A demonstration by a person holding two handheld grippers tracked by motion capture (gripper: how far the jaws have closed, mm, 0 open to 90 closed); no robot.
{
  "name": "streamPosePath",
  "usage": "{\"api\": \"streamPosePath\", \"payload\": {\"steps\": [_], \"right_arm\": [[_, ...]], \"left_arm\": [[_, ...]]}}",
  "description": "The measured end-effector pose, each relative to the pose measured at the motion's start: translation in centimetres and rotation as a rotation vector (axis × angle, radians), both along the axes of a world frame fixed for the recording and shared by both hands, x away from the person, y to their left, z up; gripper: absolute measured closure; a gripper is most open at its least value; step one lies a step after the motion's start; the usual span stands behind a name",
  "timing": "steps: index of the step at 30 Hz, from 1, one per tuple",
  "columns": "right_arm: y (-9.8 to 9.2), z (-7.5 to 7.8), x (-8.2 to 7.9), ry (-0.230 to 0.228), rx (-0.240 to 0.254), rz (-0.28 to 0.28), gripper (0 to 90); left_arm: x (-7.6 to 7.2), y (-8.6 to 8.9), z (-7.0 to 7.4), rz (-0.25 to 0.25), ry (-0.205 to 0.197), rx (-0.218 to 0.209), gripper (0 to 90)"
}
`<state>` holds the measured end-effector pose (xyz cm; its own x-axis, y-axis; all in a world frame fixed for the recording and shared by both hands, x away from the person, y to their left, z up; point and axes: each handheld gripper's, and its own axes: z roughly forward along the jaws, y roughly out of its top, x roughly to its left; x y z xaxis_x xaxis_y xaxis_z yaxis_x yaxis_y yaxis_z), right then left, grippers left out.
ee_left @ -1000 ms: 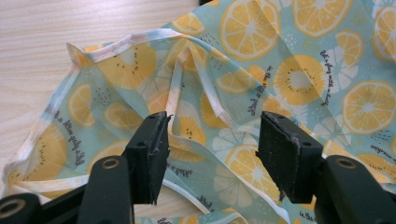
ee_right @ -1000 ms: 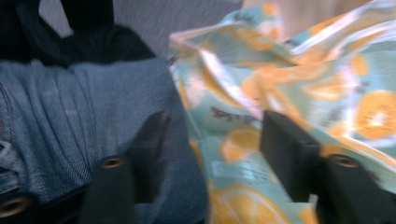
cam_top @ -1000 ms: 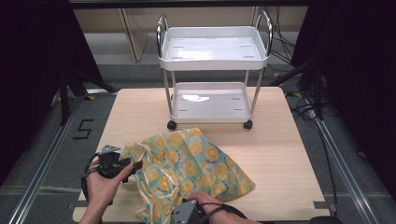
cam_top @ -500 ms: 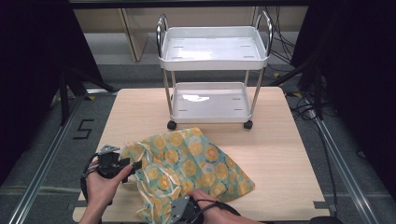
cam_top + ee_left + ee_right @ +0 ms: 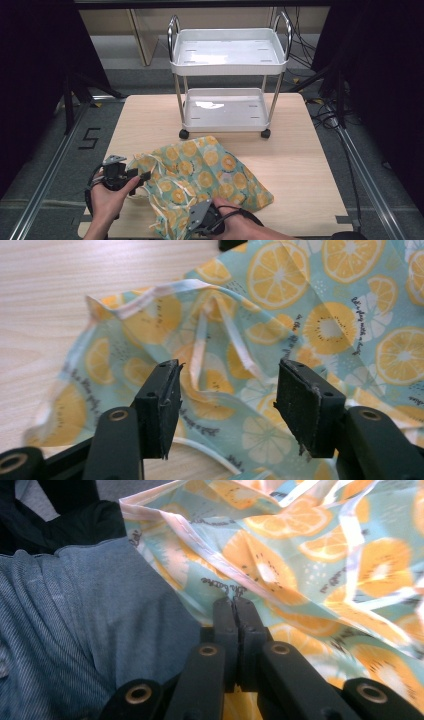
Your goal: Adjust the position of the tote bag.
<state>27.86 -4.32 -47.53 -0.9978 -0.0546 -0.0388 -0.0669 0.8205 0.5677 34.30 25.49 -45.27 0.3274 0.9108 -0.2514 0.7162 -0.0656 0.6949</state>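
At the table's near left, the left gripper (image 5: 142, 176) points at the left corner of the cloth (image 5: 210, 177), its jaws spread apart with a rumpled fold and a hem strip lying between the pads (image 5: 162, 405), which do not press on it. The cloth, teal with orange-slice print, lies crumpled on the near half of the table (image 5: 300, 150); small dark script runs across it, too small to read. At the near edge, the right gripper (image 5: 233, 602) has just been closing, and its 2 jaws now meet, pinching the cloth's edge. A "5" (image 5: 90, 138) marks the floor at left. A white 2-shelf cart (image 5: 227, 65) stands beyond the cloth, just apart from it.
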Motion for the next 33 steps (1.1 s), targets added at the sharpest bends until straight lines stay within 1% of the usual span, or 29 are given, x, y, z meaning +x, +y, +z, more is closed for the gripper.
{"api": "streamPosePath", "payload": {"steps": [1,2,4,5,6,8,10,11,13,14,15,16,17,18,19,20,21,22,23,24,25,26,27,28,30,31,32,33], "right_arm": [[-0.4,0.4,0.2,-0.010,0.011,-0.002,90.0],[-1.1,0.9,0.4,-0.020,0.017,-0.010,90.0],[-2.3,1.6,0.7,-0.024,0.024,-0.024,90.0],[-2.9,1.9,0.8,-0.033,0.024,-0.031,90.0],[-3.9,2.2,1.0,-0.034,0.027,-0.044,90.0],[-5.3,2.5,1.3,-0.035,0.027,-0.059,90.0],[-7.1,2.7,1.6,-0.036,0.020,-0.078,90.0],[-7.7,2.7,1.7,-0.038,0.015,-0.090,90.0],[-9.3,2.8,2.3,-0.054,-0.002,-0.115,90.0],[-10.1,2.7,2.5,-0.057,-0.005,-0.133,90.0],[-10.8,2.8,2.7,-0.049,-0.016,-0.158,90.0],[-11.6,2.6,3.1,-0.068,-0.018,-0.146,90.0],[-12.1,2.6,3.0,-0.050,-0.030,-0.180,90.0],[-12.8,2.5,3.3,-0.061,-0.039,-0.194,90.0],[-13.4,2.4,3.4,-0.065,-0.045,-0.204,90.0],[-13.7,2.3,3.5,-0.068,-0.055,-0.213,90.0],[-14.2,2.2,3.9,-0.088,-0.069,-0.199,90.0],[-14.6,2.1,4.1,-0.093,-0.076,-0.208,90.0],[-15.0,2.0,4.2,-0.095,-0.082,-0.225,90.0],[-15.3,1.9,4.2,-0.088,-0.102,-0.230,90.0],[-15.6,1.8,4.3,-0.105,-0.106,-0.244,90.0],[-15.8,1.7,4.3,-0.090,-0.115,-0.253,89.9],[-16.0,1.7,4.3,-0.100,-0.112,-0.258,89.6],[-16.1,1.6,4.3,-0.099,-0.117,-0.258,89.3],[-16.2,1.4,4.2,-0.091,-0.131,-0.266,88.4],[-16.3,1.3,4.2,-0.102,-0.137,-0.281,88.0],[-16.4,1.3,4.3,-0.108,-0.143,-0.287,87.1],[-16.5,1.2,4.3,-0.105,-0.145,-0.293,86.8]], "left_arm": [[0.1,0.1,0.1,0.016,-0.010,-0.013,42.7],[0.1,0.4,0.3,0.021,-0.016,-0.012,42.8],[0.2,0.8,0.5,0.032,-0.026,-0.016,42.9],[0.2,1.0,0.7,0.046,-0.035,-0.019,42.9],[0.3,1.1,0.8,0.051,-0.040,-0.021,43.1],[0.4,1.2,0.9,0.080,-0.056,-0.034,43.2],[0.6,1.6,0.9,0.072,-0.047,-0.016,43.1],[0.7,1.6,0.9,0.075,-0.048,-0.017,43.1],[1.0,1.7,0.7,0.062,-0.029,-0.002,42.9],[1.1,1.6,0.5,0.051,-0.018,-0.005,42.8],[1.3,1.4,0.3,0.036,0.005,0.003,42.6],[1.3,1.3,0.2,0.008,0.021,0.019,42.5],[1.5,0.9,0.0,-0.031,0.045,0.034,42.4],[1.5,0.5,-0.2,-0.071,0.059,0.049,42.3],[1.6,0.1,-0.4,-0.098,0.068,0.044,42.3],[1.6,-0.4,-0.6,-0.120,0.075,0.053,42.3],[1.6,-1.1,-0.8,-0.148,0.084,0.040,42.3],[1.6,-1.7,-1.0,-0.157,0.081,0.040,42.3],[1.6,-2.2,-1.1,-0.185,0.085,0.036,42.3],[1.5,-2.8,-1.2,-0.197,0.088,0.032,42.3],[1.5,-3.3,-1.3,-0.213,0.092,0.041,42.3],[1.5,-3.9,-1.4,-0.231,0.091,0.044,42.3],[1.5,-4.2,-1.4,-0.246,0.092,0.044,42.2],[1.5,-4.4,-1.3,-0.280,0.103,0.065,42.3],[1.4,-5.0,-1.6,-0.304,0.104,0.064,42.3],[1.3,-5.4,-1.7,-0.319,0.107,0.061,42.3],[1.3,-5.6,-1.8,-0.325,0.108,0.059,42.3],[1.2,-5.7,-1.8,-0.341,0.113,0.054,42.3]]}}
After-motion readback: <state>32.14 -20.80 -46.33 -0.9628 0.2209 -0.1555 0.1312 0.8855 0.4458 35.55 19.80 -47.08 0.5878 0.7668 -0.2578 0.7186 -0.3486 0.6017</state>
